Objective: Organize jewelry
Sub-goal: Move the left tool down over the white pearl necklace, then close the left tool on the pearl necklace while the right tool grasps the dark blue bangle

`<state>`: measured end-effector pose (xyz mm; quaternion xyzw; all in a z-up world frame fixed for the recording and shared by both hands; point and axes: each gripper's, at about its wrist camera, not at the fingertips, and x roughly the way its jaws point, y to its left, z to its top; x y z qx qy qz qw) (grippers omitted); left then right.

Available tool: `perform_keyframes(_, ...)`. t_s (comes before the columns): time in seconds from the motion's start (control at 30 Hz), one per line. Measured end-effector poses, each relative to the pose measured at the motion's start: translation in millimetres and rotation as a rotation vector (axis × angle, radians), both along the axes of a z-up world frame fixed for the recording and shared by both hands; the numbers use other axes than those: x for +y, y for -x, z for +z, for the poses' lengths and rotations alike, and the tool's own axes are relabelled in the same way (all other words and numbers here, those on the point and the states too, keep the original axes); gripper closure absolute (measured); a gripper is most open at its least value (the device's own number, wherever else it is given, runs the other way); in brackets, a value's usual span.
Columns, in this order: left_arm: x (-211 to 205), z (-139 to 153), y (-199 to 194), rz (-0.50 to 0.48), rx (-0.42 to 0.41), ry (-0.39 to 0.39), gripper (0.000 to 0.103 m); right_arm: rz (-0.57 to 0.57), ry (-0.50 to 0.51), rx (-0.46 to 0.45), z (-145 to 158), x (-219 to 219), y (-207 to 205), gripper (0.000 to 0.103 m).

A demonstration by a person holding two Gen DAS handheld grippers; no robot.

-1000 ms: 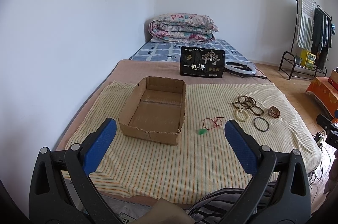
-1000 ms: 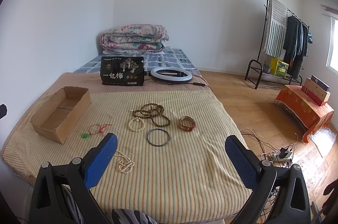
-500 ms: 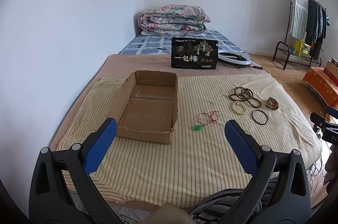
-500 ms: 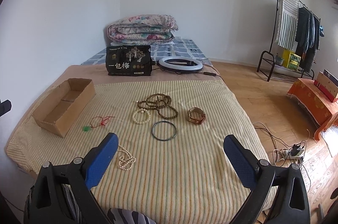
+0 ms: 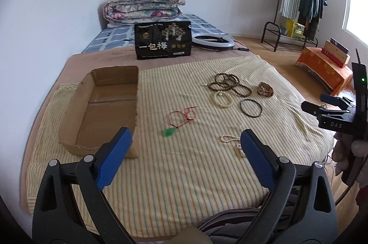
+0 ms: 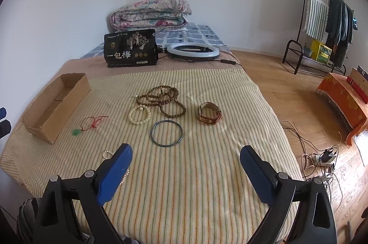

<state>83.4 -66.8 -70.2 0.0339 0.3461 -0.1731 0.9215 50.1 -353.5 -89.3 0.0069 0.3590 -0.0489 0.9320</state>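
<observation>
At the left of the striped bedcover (image 6: 207,175) sits the empty cardboard box (image 6: 55,106); right of it lie the red-cord jade pendant (image 5: 181,119), pearl strand (image 5: 232,142), cream bead bracelet (image 6: 139,114), brown bead necklace (image 6: 163,98), dark bangle (image 6: 167,133) and leather watch (image 6: 209,114); the left gripper (image 5: 186,152) and right gripper (image 6: 185,167) both hover wide apart, holding nothing; probably best to pinch the pendant's cord, lift clear over the box's near wall and release inside; open cloth surrounds each piece, though the bed's right edge drops to cables (image 6: 322,156).
</observation>
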Motion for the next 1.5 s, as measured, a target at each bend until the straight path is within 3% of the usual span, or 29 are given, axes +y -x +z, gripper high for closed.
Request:
perform_keyframes(0.27, -40, -28, -35, -0.162, 0.093, 0.023, 0.012, 0.014, -0.092, 0.07, -22, -22, -22, 0.007)
perform_keyframes(0.43, -61, -49, -55, -0.249, 0.164, 0.036, 0.021, 0.014, -0.078, 0.091, -20, -34, -29, 0.007)
perform_keyframes(0.6, -83, -75, -67, -0.349, 0.217, 0.032, 0.022, 0.054, -0.038, 0.102, -19, -32, -33, 0.007)
perform_keyframes(0.9, -109, -121, -98, -0.378, 0.3, 0.03, 0.023, 0.077, -0.08, 0.138, -46, -39, -53, 0.007)
perform_keyframes(1.07, -122, -140, -106, -0.416, 0.349, 0.015, 0.031, 0.075, -0.106, 0.159, -64, -40, -63, 0.007)
perform_keyframes(1.27, -130, -140, -95, -0.461, 0.358, 0.002, 0.031, 0.073, -0.1, 0.174, -77, -41, -71, 0.007)
perform_keyframes(1.5, -147, -146, -70, -0.447, 0.262, -0.164, 0.032, 0.114, -0.101, 0.185, -86, -28, -86, 0.007)
